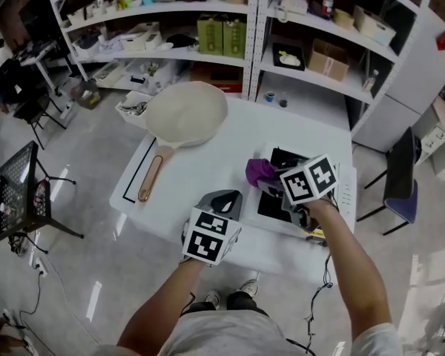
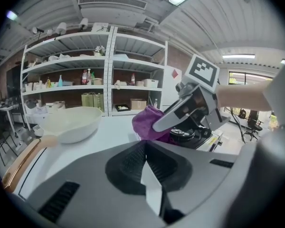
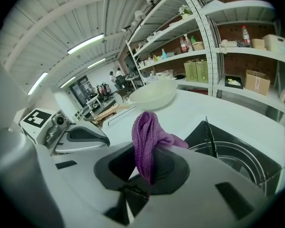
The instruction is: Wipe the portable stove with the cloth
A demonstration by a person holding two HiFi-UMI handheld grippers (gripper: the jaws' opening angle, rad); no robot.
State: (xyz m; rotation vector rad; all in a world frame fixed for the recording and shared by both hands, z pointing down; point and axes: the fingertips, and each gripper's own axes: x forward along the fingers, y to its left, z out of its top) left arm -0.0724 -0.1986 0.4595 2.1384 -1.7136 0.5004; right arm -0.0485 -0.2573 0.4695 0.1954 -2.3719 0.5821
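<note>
The right gripper (image 1: 276, 182) clamps the bunched purple cloth (image 1: 259, 170) over the portable stove (image 1: 273, 207) at the table's (image 1: 208, 162) right edge, seemingly poised to wipe, while the left gripper (image 1: 222, 201), jaws together and empty, hangs clear beside it.

Grey left claw (image 1: 224, 196), grey right claw (image 1: 271, 186), black-and-white marker cubes (image 1: 210, 236), pale sleeves (image 1: 372, 340)
</note>
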